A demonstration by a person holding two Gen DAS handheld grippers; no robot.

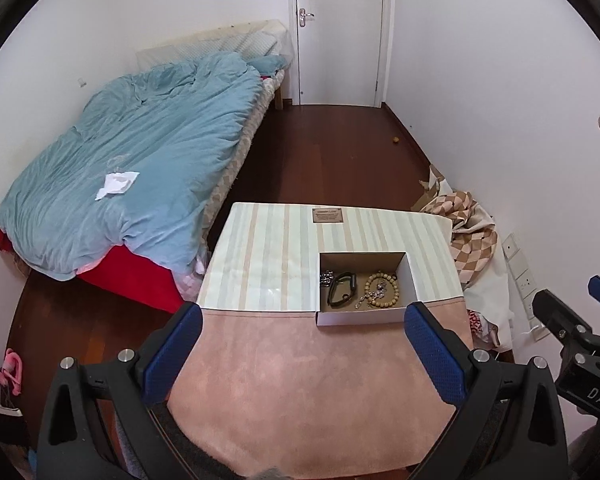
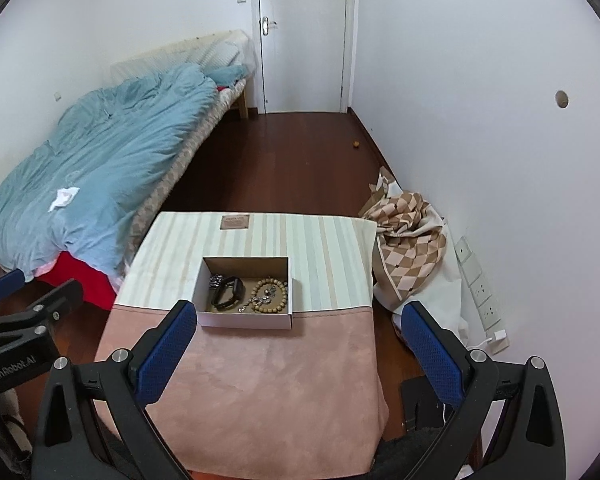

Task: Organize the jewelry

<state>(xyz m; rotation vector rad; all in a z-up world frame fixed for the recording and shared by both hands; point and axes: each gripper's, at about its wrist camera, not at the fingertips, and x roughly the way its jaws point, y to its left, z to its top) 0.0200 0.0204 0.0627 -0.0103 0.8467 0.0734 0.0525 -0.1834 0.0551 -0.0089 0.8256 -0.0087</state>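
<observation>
We hold the left hand-held gripper and the right hand-held gripper spread wide and empty above the pink near end of the counter — pulled back, we judge, so both cameras keep the box in sight before any reach.

The box sits open-topped where the pink cloth meets the striped cloth, so the jewelry can be reached from above. Inside lie a bead bracelet, a black band and a silvery chain. A second silvery piece seems to lie across the beads, though it is too small to tell for sure.

The box's near wall hides part of its floor, and the small label on the striped cloth is unreadable. In the left view only part of the other gripper shows at the frame edge.
</observation>
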